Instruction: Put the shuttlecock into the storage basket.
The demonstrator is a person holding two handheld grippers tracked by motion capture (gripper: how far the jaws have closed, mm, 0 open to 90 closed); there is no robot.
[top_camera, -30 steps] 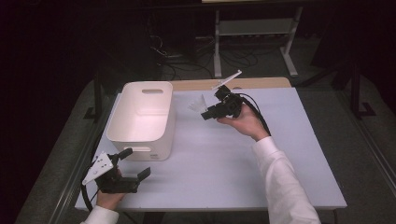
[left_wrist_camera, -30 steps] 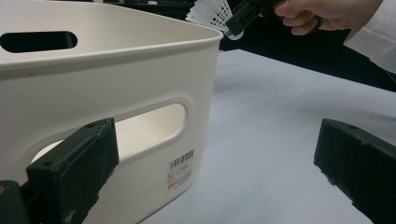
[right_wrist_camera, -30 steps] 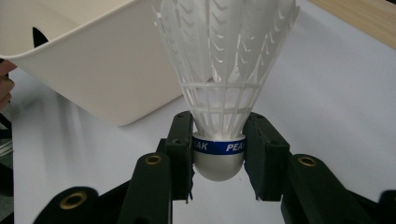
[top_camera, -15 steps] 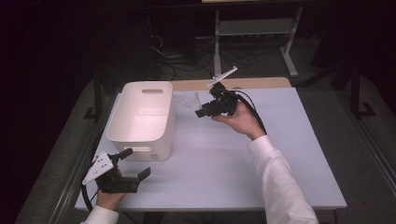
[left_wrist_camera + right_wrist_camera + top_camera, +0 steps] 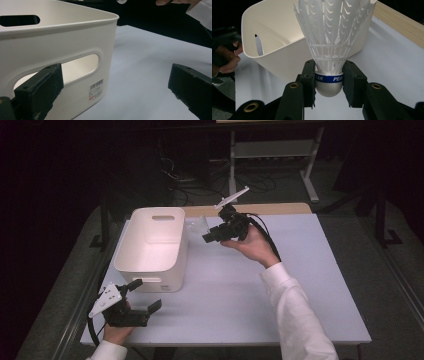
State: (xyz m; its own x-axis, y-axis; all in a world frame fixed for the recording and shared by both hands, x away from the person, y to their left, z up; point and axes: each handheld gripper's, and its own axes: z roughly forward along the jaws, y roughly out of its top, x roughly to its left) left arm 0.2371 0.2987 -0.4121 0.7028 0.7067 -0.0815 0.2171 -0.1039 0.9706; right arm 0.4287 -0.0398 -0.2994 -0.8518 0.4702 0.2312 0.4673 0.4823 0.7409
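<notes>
My left hand-held gripper [image 5: 142, 296] rests at the near left corner of the tabletop [image 5: 310, 285], just where it was a second ago, its jaws wide apart with nothing between them; in the left gripper view the near jaw sits just beside the handle slot of the white bin [image 5: 50, 47]. The bin stands along the left side of the tabletop, unmoved. My right hand-held gripper [image 5: 209, 237] has lifted a little and drawn closer to the far edge since a second ago, and now hangs just beside the bin's far right corner. Its jaws are clamped on the rounded cork base of a white shuttlecock [image 5: 332, 37], on either side of the blue band, the feathers fanning out toward the bin's rim.
</notes>
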